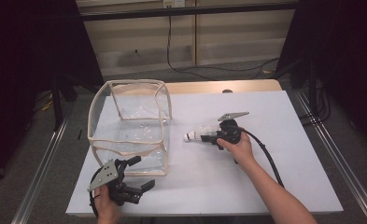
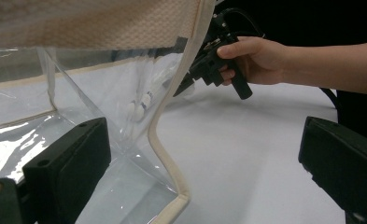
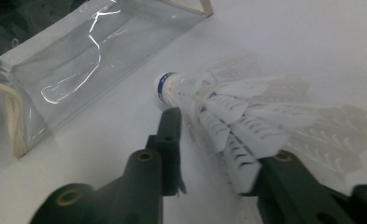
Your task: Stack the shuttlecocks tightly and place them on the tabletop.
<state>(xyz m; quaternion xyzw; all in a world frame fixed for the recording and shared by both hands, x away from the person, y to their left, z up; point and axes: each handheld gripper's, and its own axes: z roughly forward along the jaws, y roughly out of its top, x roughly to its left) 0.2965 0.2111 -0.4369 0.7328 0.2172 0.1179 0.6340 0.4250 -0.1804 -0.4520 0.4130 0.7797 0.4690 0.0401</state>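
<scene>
High view: right gripper (image 1: 208, 136) pinches the white shuttlecock (image 1: 197, 135); left gripper (image 1: 141, 173) gapes wide, holding nothing, near the clear bag (image 1: 130, 126).

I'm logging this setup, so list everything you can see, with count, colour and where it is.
Shuttlecock: one, white feathers with a white cork banded blue, between the right gripper's jaws, right of the pouch.
Pouch: one, clear plastic with cream fabric edging, open-topped, standing on the left half of the board.
Board: one, white, covering the tabletop.
Table: one, light wood, its far edge showing beyond the board.
Cables: black, on the floor beyond the table; count unclear.
Right gripper: one, black, shut on the shuttlecock, mid-board.
Left gripper: one, black, jaws apart, at the pouch's near corner.
</scene>
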